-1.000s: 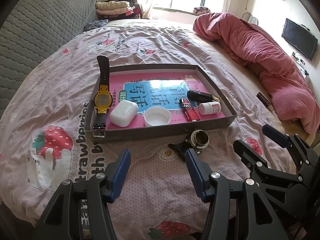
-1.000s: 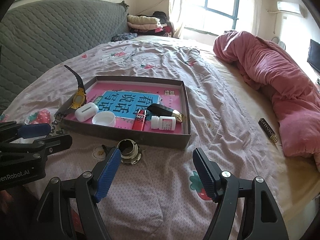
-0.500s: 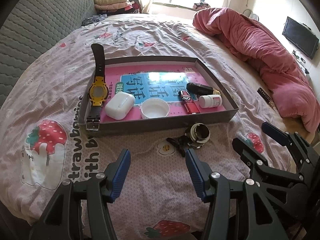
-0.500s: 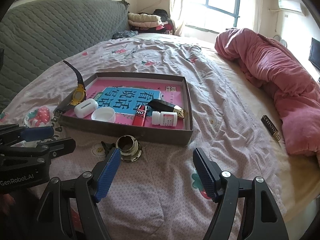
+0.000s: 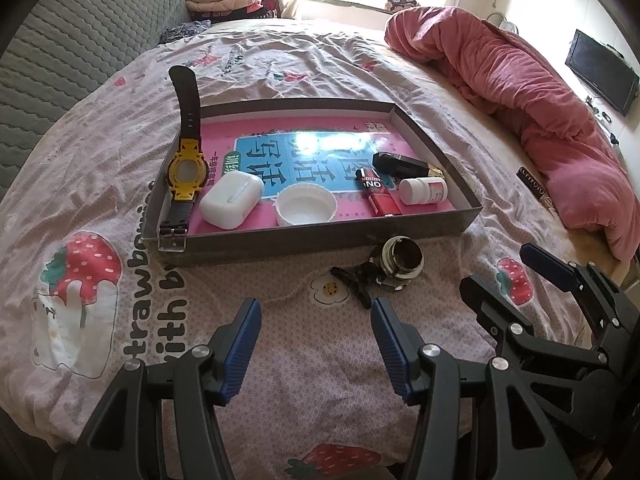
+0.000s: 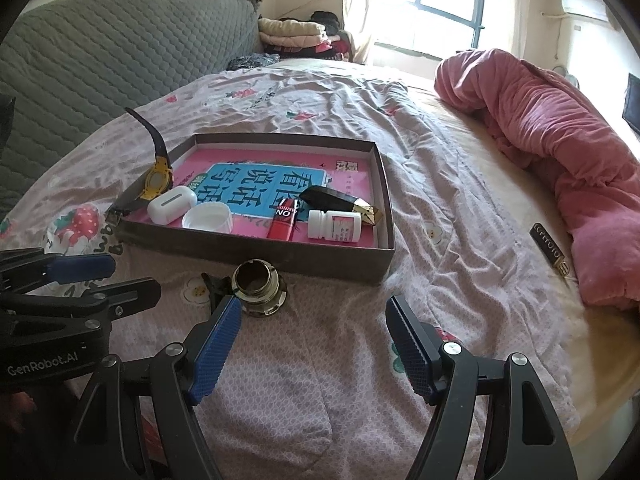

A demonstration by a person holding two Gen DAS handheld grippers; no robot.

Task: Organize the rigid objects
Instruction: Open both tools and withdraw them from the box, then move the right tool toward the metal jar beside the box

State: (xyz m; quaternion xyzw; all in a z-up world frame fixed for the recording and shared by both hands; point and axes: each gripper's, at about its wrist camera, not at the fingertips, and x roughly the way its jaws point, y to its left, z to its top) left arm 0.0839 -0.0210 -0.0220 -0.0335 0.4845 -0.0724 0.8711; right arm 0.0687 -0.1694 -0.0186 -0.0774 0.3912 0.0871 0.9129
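Observation:
A shallow grey box (image 5: 320,236) (image 6: 340,272) lies on the bed. In it are a yellow watch (image 5: 188,168) (image 6: 158,178), a white earbud case (image 5: 230,200) (image 6: 172,204), a white lid (image 5: 306,209) (image 6: 208,218), a red tube (image 5: 378,196) (image 6: 284,218), a white pill bottle (image 5: 424,191) (image 6: 334,226) and a black case (image 5: 400,164) (image 6: 332,198). In front of the box, on the sheet, sit a metal ring fitting (image 5: 400,262) (image 6: 258,286) and a black clip (image 5: 356,278) (image 6: 212,286). My left gripper (image 5: 316,316) (image 6: 116,276) hangs open just short of the clip. My right gripper (image 6: 314,312) (image 5: 500,268) is open, right of the fitting, nothing between its fingers.
A dark bar-shaped object (image 6: 550,248) (image 5: 534,188) lies on the sheet near a rolled pink duvet (image 6: 560,140) (image 5: 520,92). A grey quilted headboard (image 6: 120,64) stands at the left. Folded clothes (image 6: 296,34) are stacked under the window. The bed's edge runs along the right.
Both views have tipped slightly downward, so the box and fitting sit a little higher and closer in frame. Nothing on the bed has moved; both grippers stay open.

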